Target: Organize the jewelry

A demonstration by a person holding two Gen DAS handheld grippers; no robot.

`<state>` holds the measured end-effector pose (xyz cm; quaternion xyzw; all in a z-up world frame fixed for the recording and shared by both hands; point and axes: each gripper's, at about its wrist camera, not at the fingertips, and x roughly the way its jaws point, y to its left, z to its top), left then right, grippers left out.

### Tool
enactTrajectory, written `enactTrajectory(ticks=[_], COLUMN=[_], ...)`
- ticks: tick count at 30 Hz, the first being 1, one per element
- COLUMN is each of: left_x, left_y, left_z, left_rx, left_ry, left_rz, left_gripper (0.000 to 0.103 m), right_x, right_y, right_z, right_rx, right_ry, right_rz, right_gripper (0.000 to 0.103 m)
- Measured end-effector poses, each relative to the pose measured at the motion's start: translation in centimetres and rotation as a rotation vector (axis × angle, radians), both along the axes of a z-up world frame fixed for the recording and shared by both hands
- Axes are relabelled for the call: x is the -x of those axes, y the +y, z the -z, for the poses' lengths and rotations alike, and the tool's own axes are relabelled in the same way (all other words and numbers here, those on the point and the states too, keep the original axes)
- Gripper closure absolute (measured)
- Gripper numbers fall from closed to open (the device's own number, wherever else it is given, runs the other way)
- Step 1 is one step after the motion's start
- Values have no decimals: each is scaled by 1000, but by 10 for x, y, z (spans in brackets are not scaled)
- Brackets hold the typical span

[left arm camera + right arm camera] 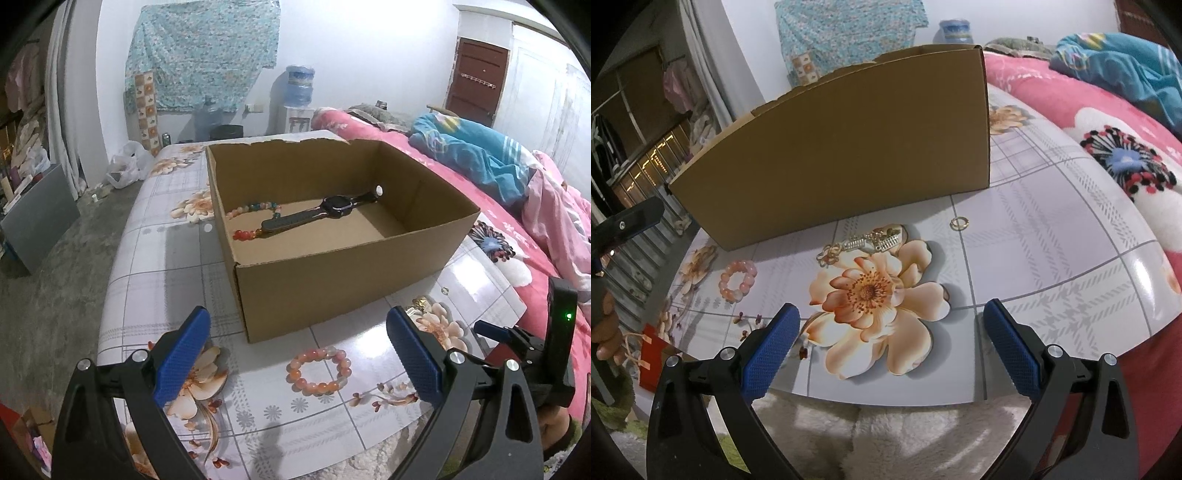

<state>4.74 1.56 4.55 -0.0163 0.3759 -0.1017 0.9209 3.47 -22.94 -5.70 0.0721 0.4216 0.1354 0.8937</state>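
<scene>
An open cardboard box point(332, 291) stands on the flowered table point(159, 280). Inside it lie a black watch point(321, 214) and a coloured bead bracelet point(255, 212). A pink bead bracelet point(319, 371) lies on the table in front of the box, between the tips of my open, empty left gripper point(297, 328). In the right wrist view the box point(842, 147) stands ahead, the pink bracelet point(737, 279) lies far left, a silver chain piece point(864, 242) and a gold ring point(959, 222) lie near the box. My right gripper point(890, 319) is open and empty near the table's front edge.
A bed with pink and blue bedding point(480, 155) runs along the table's right side. A water dispenser point(297, 99) stands at the far wall. A red item point(655, 363) lies at the table's left front corner. The right gripper's body point(532, 343) shows at the left view's right.
</scene>
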Motion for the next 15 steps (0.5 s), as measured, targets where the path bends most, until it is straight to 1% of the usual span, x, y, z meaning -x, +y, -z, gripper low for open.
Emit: enactTrajectory(ticks=[10, 15], left_x=[0, 1], left_y=[-4, -9], left_z=[1, 3], left_rx=[4, -11], left_ry=[5, 7], left_rz=[26, 43], left_gripper=[9, 9], right_x=[-1, -1], right_y=[-1, -2], right_z=[0, 1], right_rx=[-5, -12], right_ry=[0, 0], right_rz=[0, 1], right_gripper=[8, 8])
